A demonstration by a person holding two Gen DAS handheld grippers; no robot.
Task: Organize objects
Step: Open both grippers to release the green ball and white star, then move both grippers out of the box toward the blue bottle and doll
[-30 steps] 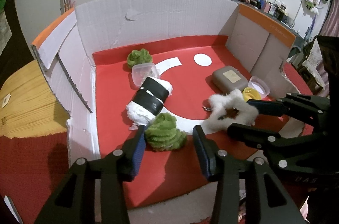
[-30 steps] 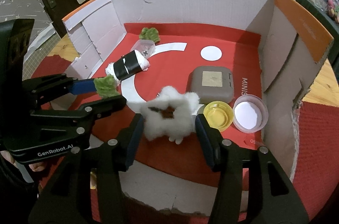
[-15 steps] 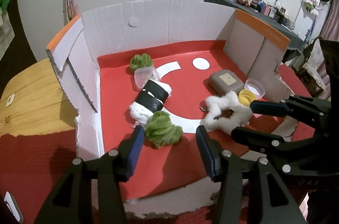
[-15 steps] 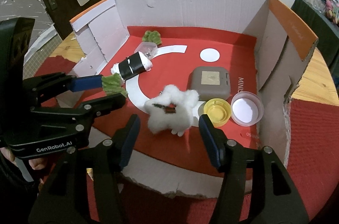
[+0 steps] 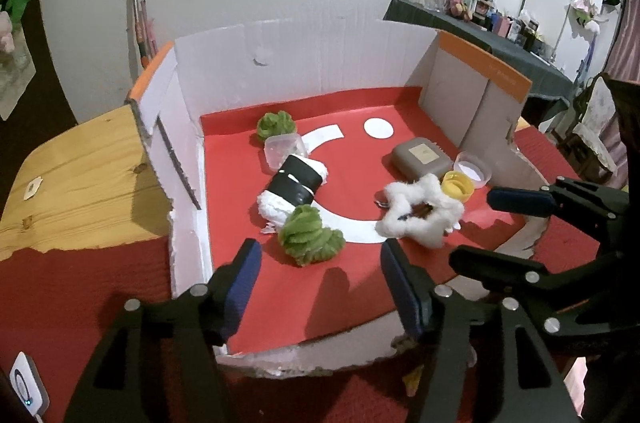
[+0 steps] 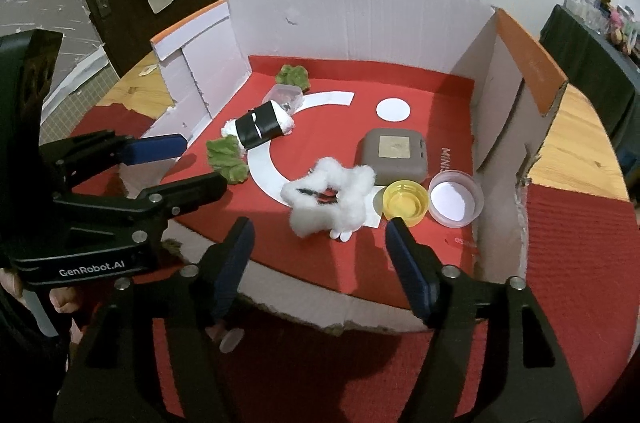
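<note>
A green fuzzy scrunchie (image 5: 310, 235) lies on the red floor of the cardboard box (image 5: 288, 59), just ahead of my left gripper (image 5: 320, 255). The left jaws are opening, apart from it, with nothing between them. A white fluffy ring (image 6: 330, 201) lies near the front edge, ahead of my right gripper (image 6: 320, 237). The right jaws are opening too and hold nothing. A black-and-white plush roll (image 5: 294, 185) lies behind the green scrunchie. In the right wrist view the left gripper (image 6: 194, 163) shows at the left, beside the green scrunchie (image 6: 226, 159).
A second green scrunchie (image 5: 274, 123) and a small clear tub (image 5: 282, 151) sit at the back left. A grey case (image 6: 394, 155), a yellow cap (image 6: 404, 203) and a clear round lid (image 6: 456, 201) stand by the right wall. The box stands on a wooden table (image 5: 80, 175) with red cloth.
Both grippers have opened and drawn back from the box. The green scrunchie and the white ring, earlier between the fingers, now lie free on the red floor.
</note>
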